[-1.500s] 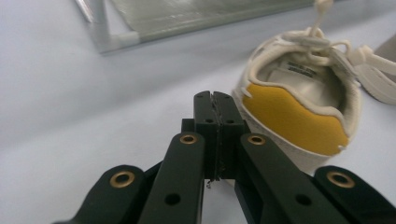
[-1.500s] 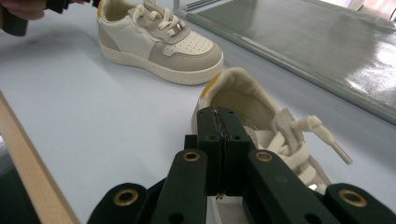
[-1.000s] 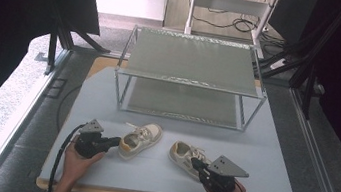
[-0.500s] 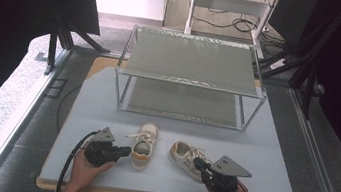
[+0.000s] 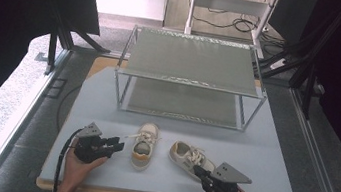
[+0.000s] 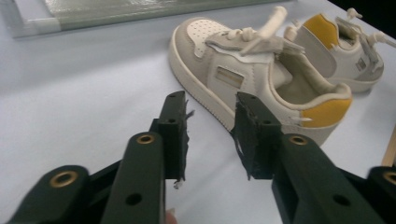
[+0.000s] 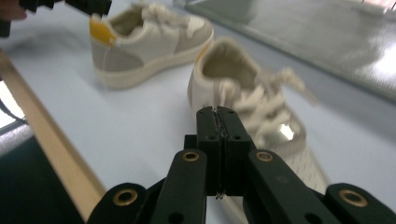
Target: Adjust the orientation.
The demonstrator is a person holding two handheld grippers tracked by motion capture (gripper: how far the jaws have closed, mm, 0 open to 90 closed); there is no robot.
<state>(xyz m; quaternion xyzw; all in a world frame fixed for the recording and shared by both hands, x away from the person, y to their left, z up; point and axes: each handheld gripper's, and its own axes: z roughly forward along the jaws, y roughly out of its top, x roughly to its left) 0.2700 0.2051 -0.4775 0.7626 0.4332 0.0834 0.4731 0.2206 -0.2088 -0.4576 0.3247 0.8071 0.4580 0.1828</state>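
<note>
Cream-and-grey sneaker with yellow heel (image 5: 143, 145) lower centre on pale blue desk (image 5: 271, 155), left tool (image 5: 118, 145) parted, empty beside it, right tool (image 5: 197, 170) closed, seemingly empty, by second cream sneaker (image 5: 189, 157).

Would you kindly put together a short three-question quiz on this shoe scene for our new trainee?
1. True or false: the left gripper has its jaws apart.
2. Which gripper has its jaws pressed together? A) left gripper B) right gripper
3. Fill in: the two-tier metal wire rack stands ____ the two shoes, farther from the person.

Key:
1. True; it points at the cream and grey sneaker with the yellow heel, which stands apart from it.
2. B; nothing shows between its jaws, which sit near the second cream sneaker with loose laces.
3. behind.
</note>
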